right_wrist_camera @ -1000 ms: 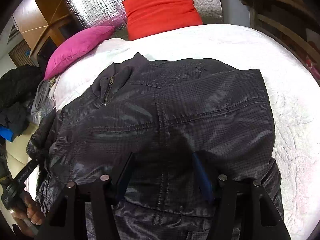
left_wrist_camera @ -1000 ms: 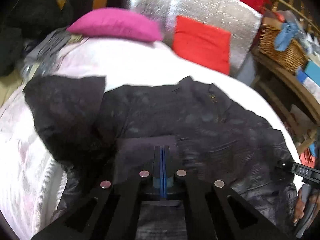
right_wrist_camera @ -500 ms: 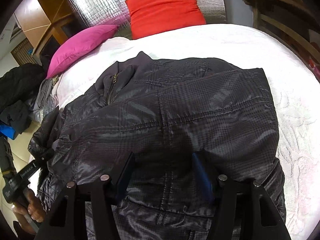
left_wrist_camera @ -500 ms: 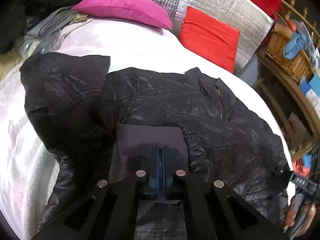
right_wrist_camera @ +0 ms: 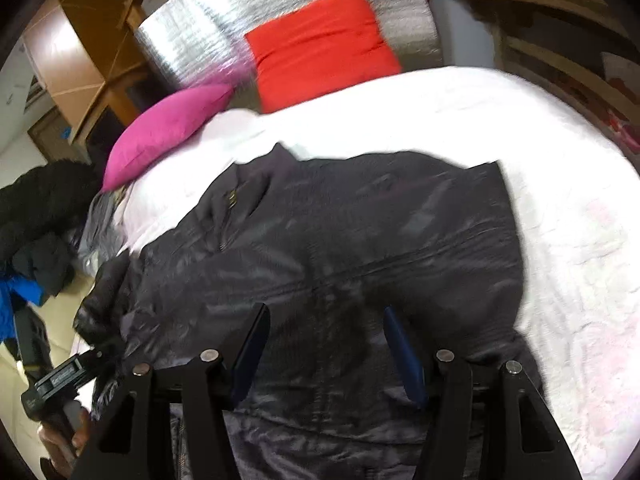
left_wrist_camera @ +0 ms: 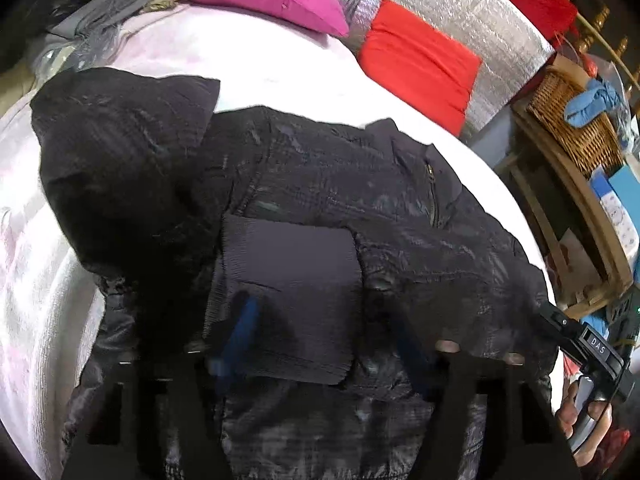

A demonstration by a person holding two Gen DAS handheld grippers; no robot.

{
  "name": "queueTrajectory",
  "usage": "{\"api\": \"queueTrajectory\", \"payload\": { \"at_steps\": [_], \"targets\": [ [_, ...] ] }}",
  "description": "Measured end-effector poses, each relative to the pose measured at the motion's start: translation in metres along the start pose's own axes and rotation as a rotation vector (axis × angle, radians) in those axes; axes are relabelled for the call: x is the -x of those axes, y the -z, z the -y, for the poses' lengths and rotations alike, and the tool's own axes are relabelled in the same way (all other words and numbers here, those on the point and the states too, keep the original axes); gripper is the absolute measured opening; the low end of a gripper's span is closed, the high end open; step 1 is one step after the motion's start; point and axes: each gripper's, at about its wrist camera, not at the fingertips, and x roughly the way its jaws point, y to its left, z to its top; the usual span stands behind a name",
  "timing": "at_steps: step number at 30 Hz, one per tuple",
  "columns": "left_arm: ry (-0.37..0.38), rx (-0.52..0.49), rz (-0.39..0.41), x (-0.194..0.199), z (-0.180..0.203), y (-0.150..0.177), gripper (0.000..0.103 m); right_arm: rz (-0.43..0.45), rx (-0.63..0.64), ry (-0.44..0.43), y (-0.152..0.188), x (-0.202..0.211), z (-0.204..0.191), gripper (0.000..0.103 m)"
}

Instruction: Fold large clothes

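Note:
A large black jacket [left_wrist_camera: 400, 208] lies spread on the white bed [left_wrist_camera: 168, 48], one sleeve folded across its front. The ribbed cuff [left_wrist_camera: 288, 292] of that sleeve rests flat on the body. My left gripper [left_wrist_camera: 324, 320] hovers just over the cuff, its jaws opening; the blue pads stand apart on either side of the cuff and press on nothing. In the right wrist view the jacket [right_wrist_camera: 360, 240] fills the middle. My right gripper [right_wrist_camera: 325, 316] hangs open above its lower part, holding nothing.
A pink pillow [right_wrist_camera: 168, 128], a red cushion [right_wrist_camera: 320, 44] and a silver foil panel [right_wrist_camera: 208, 32] stand at the head of the bed. A wicker basket [left_wrist_camera: 572, 120] sits on wooden shelving to the right. Dark clothes [right_wrist_camera: 36, 208] are piled to the left.
My left gripper's jaws have gone from shut to apart, and the sleeve cuff now lies loose on the jacket. The right gripper has pulled back slightly, still open.

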Motion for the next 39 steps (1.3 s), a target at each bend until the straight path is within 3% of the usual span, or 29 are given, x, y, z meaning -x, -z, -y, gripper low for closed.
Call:
{"api": "queueTrajectory", "payload": {
  "at_steps": [1,2,4,7,9,11,12,13,15,16,18,22,23,24,25,26,31,39],
  "targets": [
    [0.002,-0.014,-0.006,-0.001,-0.001,0.000,0.011,0.003,-0.010,0.017,-0.001,0.001,0.004,0.063],
    [0.001,-0.026,-0.021,-0.004,-0.001,0.000,0.000,-0.001,-0.025,0.029,-0.002,0.000,0.010,0.056],
    [-0.031,-0.046,-0.026,-0.008,-0.001,0.002,0.000,-0.021,-0.043,0.034,-0.005,-0.002,0.018,0.047],
    [-0.095,-0.076,0.004,-0.003,0.002,0.001,0.000,-0.009,-0.078,0.030,-0.010,0.004,0.033,0.047],
    [-0.168,-0.101,0.033,0.005,0.003,-0.001,0.019,0.004,-0.104,0.018,-0.015,0.011,0.044,0.048],
    [-0.206,-0.102,0.058,0.013,-0.001,-0.001,0.086,0.020,-0.139,0.023,-0.018,0.019,0.058,0.060],
    [-0.231,-0.095,0.077,0.016,-0.004,0.000,0.092,0.023,-0.151,0.032,-0.019,0.022,0.064,0.064],
    [-0.240,-0.095,0.083,0.018,-0.005,0.000,0.092,0.030,-0.160,0.051,-0.019,0.025,0.070,0.072],
    [-0.220,-0.111,0.048,0.013,-0.006,0.001,0.091,0.048,-0.182,0.103,-0.020,0.030,0.082,0.075],
    [-0.198,-0.114,0.033,0.010,-0.006,0.002,0.088,0.048,-0.192,0.106,-0.019,0.031,0.086,0.075],
    [-0.147,-0.121,-0.024,-0.003,-0.002,0.005,0.057,0.000,-0.224,0.079,-0.018,0.023,0.096,0.076],
    [-0.217,-0.186,0.000,-0.011,0.007,0.006,0.014,-0.120,-0.223,0.026,-0.011,-0.003,0.095,0.074],
    [-0.201,-0.176,0.009,-0.009,0.006,0.005,0.010,-0.133,-0.211,-0.001,-0.009,-0.007,0.090,0.065],
    [-0.185,-0.166,0.020,-0.007,0.006,0.003,0.010,-0.129,-0.184,0.013,-0.009,-0.007,0.083,0.059],
    [-0.186,-0.167,0.032,-0.004,0.006,0.003,0.009,-0.119,-0.147,0.038,-0.008,-0.006,0.076,0.043],
    [-0.205,-0.178,0.055,-0.001,0.008,0.003,0.008,-0.105,-0.093,0.066,-0.008,-0.005,0.067,0.040],
    [-0.248,-0.161,0.142,0.020,0.003,-0.004,0.008,-0.003,-0.050,0.067,-0.008,0.014,0.053,0.036],
    [-0.356,-0.178,0.093,-0.002,-0.004,-0.001,0.008,-0.110,-0.067,0.103,-0.006,-0.016,0.057,0.036]
  ]
}}
